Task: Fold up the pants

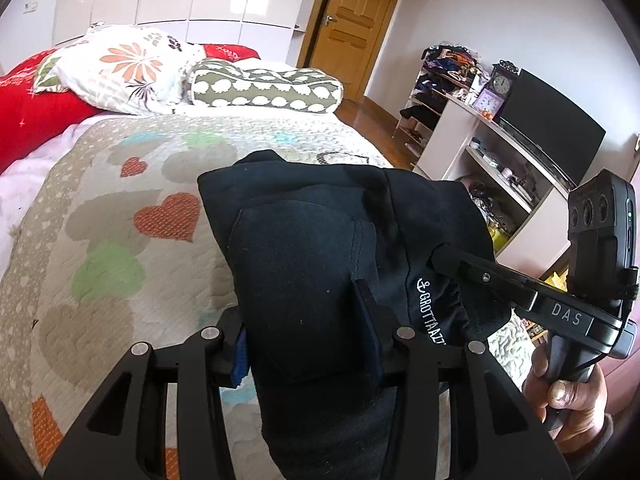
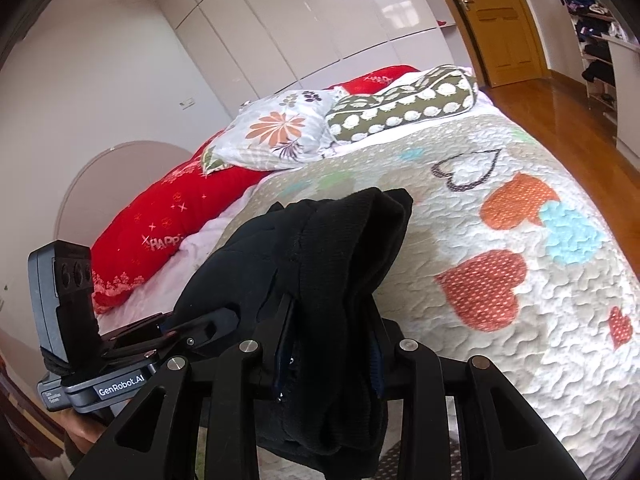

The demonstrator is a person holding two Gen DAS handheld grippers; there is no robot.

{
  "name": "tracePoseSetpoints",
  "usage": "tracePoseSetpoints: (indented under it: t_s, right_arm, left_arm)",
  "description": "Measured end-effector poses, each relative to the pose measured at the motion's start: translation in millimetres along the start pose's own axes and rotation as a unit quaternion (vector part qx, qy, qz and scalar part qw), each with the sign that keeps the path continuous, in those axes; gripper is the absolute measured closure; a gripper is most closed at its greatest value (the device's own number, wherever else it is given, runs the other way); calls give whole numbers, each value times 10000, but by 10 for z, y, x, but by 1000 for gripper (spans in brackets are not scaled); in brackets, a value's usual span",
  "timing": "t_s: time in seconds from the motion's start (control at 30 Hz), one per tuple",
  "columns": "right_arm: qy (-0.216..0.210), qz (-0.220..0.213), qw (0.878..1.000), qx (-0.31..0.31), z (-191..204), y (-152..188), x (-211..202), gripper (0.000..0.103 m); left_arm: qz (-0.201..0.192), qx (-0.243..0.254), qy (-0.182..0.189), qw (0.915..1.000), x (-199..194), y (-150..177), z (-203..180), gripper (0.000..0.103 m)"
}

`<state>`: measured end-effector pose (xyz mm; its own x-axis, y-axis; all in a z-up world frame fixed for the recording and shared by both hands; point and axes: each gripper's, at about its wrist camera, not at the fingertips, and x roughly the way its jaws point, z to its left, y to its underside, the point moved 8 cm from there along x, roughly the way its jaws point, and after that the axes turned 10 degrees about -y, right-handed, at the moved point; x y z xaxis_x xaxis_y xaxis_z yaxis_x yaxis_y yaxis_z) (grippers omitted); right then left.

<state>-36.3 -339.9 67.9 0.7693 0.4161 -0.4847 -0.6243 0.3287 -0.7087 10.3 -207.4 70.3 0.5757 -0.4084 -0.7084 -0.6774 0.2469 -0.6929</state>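
The black pants (image 1: pixel 304 248) hang in a bunched, doubled-over bundle above the heart-patterned quilt (image 1: pixel 120 220). My left gripper (image 1: pixel 304 320) is shut on the cloth, whose pocket panel fills the space between its blue pads. To its right, my right gripper (image 1: pixel 460 266) bites into the waistband near the white lettering, with a hand (image 1: pixel 568 396) on its handle. In the right wrist view the right gripper (image 2: pixel 332 340) is shut on thick folds of the pants (image 2: pixel 340 248), which rise over the quilt (image 2: pixel 500 240). The left gripper (image 2: pixel 200 328) clamps the same bundle at the left.
Pillows (image 1: pixel 132 68) and a red blanket (image 1: pixel 32 112) lie at the head of the bed. A shelf unit (image 1: pixel 480 152) with a dark television (image 1: pixel 552 120) stands to the right beyond a strip of wooden floor (image 2: pixel 560 92). A wooden door (image 1: pixel 356 28) is behind.
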Motion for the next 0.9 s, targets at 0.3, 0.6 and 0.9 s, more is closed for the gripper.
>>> tracePoseSetpoints:
  t_s: [0.3, 0.6, 0.9]
  right_arm:
    - [234, 349, 9984, 391, -544, 138, 273, 72]
    - [582, 526, 9949, 628, -890, 407, 394, 54]
    - [583, 230, 9980, 67, -440, 264, -37, 54]
  left_arm:
    - [444, 13, -72, 9990, 436, 148, -117, 61]
    - [728, 125, -551, 9957, 683, 447, 39, 32]
    - [362, -11, -677, 9970, 270, 392, 109, 32]
